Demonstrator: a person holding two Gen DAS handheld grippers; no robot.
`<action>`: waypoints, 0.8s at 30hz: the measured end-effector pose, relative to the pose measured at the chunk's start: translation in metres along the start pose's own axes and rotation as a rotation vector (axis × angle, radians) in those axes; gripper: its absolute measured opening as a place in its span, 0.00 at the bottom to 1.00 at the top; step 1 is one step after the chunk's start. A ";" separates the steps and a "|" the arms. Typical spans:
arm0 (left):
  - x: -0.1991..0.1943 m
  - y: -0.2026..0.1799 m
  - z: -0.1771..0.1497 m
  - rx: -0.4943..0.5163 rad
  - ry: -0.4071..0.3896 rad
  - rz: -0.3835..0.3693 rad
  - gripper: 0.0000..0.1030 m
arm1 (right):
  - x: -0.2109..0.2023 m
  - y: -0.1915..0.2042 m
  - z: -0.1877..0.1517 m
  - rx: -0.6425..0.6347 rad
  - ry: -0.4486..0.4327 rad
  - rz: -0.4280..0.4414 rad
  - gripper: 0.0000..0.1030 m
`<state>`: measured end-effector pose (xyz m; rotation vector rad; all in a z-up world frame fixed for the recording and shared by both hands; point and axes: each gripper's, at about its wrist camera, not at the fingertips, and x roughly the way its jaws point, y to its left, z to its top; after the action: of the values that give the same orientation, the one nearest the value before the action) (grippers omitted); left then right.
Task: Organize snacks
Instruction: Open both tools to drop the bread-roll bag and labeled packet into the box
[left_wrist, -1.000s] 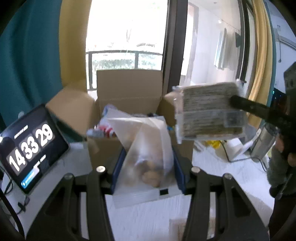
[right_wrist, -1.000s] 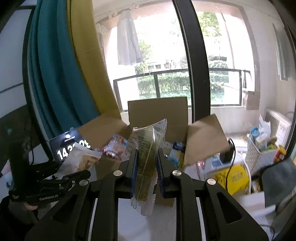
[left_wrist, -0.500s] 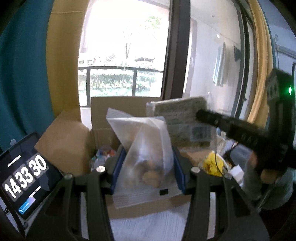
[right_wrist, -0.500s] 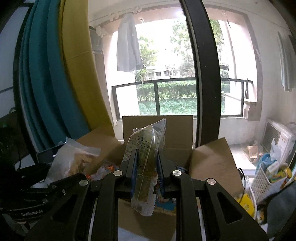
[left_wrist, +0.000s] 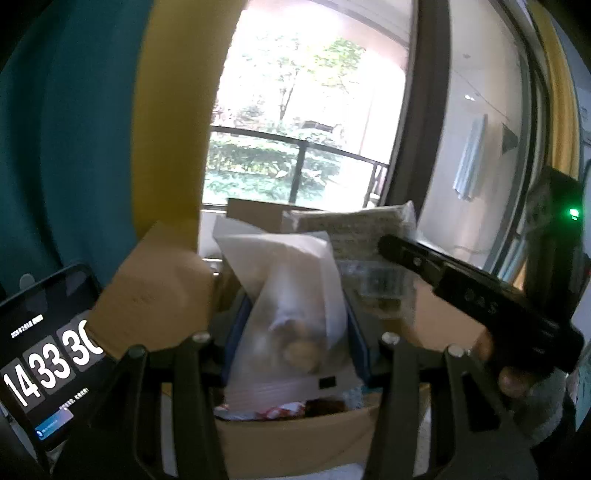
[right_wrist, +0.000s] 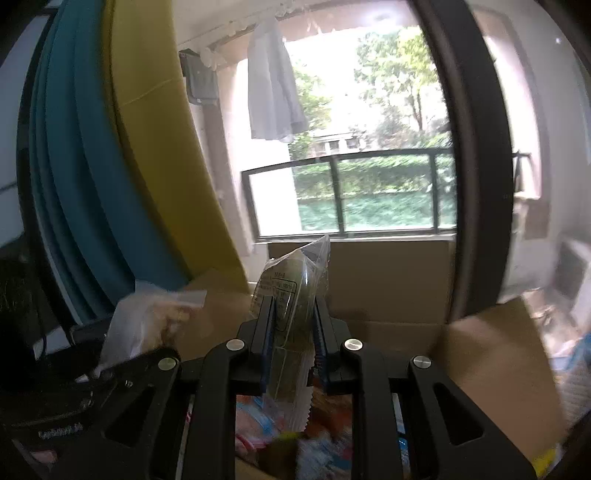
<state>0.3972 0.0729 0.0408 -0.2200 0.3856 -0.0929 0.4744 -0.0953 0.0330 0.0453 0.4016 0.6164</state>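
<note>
The left gripper (left_wrist: 295, 328) pinches a frosted white bag (left_wrist: 291, 314) of pale round snacks between its blue pads, the bag standing up past the fingertips over an open cardboard box (left_wrist: 155, 291). The right gripper (right_wrist: 293, 332) pinches a clear, greenish packet (right_wrist: 295, 291) upright between its jaws, its top poking above them and its crimped end hanging below, over loose snacks (right_wrist: 258, 424) in the box. A tablet (left_wrist: 44, 362) showing a clock stands left of the left jaws.
</note>
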 end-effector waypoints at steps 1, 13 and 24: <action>0.001 0.004 0.000 -0.004 0.001 0.004 0.48 | 0.012 -0.001 0.003 0.006 0.015 -0.004 0.22; 0.022 -0.008 -0.006 0.017 0.046 0.020 0.48 | 0.019 -0.022 -0.012 -0.037 0.134 -0.116 0.56; 0.066 -0.066 -0.001 0.085 0.103 0.018 0.48 | -0.034 -0.062 -0.015 -0.033 0.103 -0.191 0.56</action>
<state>0.4541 -0.0005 0.0310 -0.1281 0.4855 -0.1030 0.4782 -0.1665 0.0211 -0.0562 0.4894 0.4380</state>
